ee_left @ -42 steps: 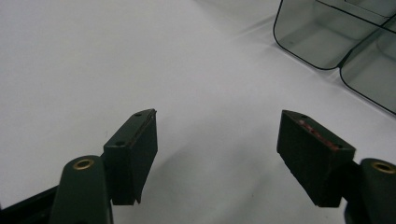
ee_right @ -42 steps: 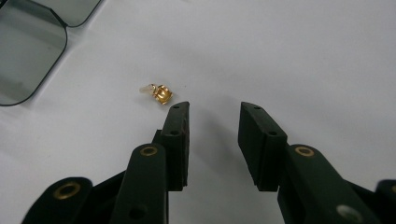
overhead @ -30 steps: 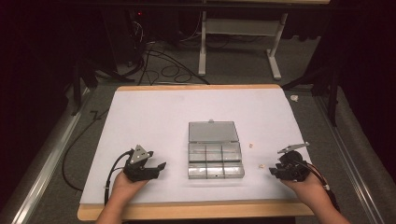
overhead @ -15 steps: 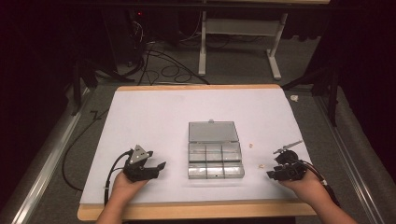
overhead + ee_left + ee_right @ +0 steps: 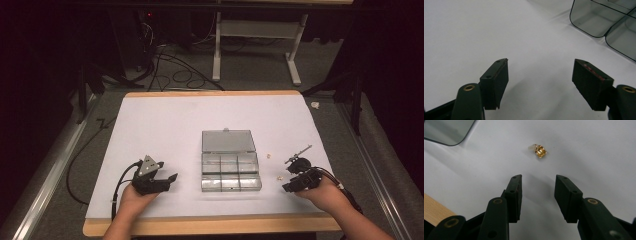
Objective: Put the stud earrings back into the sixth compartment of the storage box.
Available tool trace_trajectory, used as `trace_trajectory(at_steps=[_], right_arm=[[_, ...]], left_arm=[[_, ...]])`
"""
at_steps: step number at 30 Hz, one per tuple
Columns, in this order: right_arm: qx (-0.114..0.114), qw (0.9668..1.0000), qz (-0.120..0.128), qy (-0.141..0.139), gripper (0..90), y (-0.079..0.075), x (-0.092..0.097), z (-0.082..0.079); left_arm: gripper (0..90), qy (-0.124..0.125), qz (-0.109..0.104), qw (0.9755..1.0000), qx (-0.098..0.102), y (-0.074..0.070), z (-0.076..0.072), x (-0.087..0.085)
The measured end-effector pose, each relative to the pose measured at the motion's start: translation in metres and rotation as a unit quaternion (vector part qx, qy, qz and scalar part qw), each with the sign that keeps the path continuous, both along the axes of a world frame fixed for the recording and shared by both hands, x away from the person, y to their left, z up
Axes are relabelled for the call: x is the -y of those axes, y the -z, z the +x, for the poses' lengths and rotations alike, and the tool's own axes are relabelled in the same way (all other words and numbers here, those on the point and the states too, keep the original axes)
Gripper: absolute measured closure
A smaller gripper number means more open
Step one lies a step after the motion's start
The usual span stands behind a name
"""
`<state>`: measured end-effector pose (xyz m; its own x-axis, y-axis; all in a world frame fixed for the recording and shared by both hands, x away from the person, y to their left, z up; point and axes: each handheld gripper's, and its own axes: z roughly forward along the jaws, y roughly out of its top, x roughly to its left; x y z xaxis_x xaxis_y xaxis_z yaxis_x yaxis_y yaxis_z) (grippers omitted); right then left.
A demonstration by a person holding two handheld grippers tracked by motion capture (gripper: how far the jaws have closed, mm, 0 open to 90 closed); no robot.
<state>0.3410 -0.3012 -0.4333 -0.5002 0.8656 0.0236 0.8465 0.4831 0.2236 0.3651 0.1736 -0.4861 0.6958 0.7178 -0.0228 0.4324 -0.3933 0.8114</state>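
Observation:
A clear plastic compartment box point(image 5: 230, 176) lies at the table's middle with its lid point(image 5: 229, 141) folded back. A small gold clasp-like piece point(image 5: 540, 151) rests on the white sheet just beyond my right gripper point(image 5: 538, 181). That gripper's jaws have just been opening and nothing is between them. In the high view the right gripper point(image 5: 286, 186) points left at the gold piece point(image 5: 280, 176), right of the box. My left gripper point(image 5: 170, 182) rests left of the box, wide open and empty. In its own view the left gripper point(image 5: 541, 65) faces bare sheet, with the box's compartments point(image 5: 594, 20) at the upper right.
A second tiny pale piece point(image 5: 270, 155) lies near the box's right side. The wooden table edge point(image 5: 434, 212) is close behind my right gripper. Table legs and cables point(image 5: 175, 75) stand on the floor beyond the table.
The right gripper has edged slightly left toward the gold piece and its jaws stand a little wider. The left gripper has stayed where it was.

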Motion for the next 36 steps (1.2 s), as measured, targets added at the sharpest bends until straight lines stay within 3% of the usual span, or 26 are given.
trace_trajectory(at_steps=[11,17,23,28,36], right_arm=[[-0.010,0.9995,-0.020,-0.022,61.1,-0.006,-0.015,0.015],[-0.004,0.9989,-0.033,-0.032,63.1,-0.007,-0.024,0.026],[-0.007,0.9974,-0.054,-0.047,69.1,-0.002,-0.033,0.032],[-0.009,0.9960,-0.072,-0.053,83.4,0.002,-0.038,0.033],[-0.014,0.9969,-0.053,-0.057,85.7,-0.009,-0.035,0.033]], left_arm=[[30.0,0.002,-0.001,1.0000,-0.003,0.000,0.001,0.000],[30.0,0.004,-0.002,1.0000,-0.003,0.000,0.001,0.000],[30.0,0.004,-0.003,1.0000,-0.002,0.000,0.001,0.000],[30.0,0.005,-0.003,1.0000,-0.001,0.000,0.000,0.000],[30.0,0.005,-0.003,1.0000,-0.001,0.000,0.000,0.000]])
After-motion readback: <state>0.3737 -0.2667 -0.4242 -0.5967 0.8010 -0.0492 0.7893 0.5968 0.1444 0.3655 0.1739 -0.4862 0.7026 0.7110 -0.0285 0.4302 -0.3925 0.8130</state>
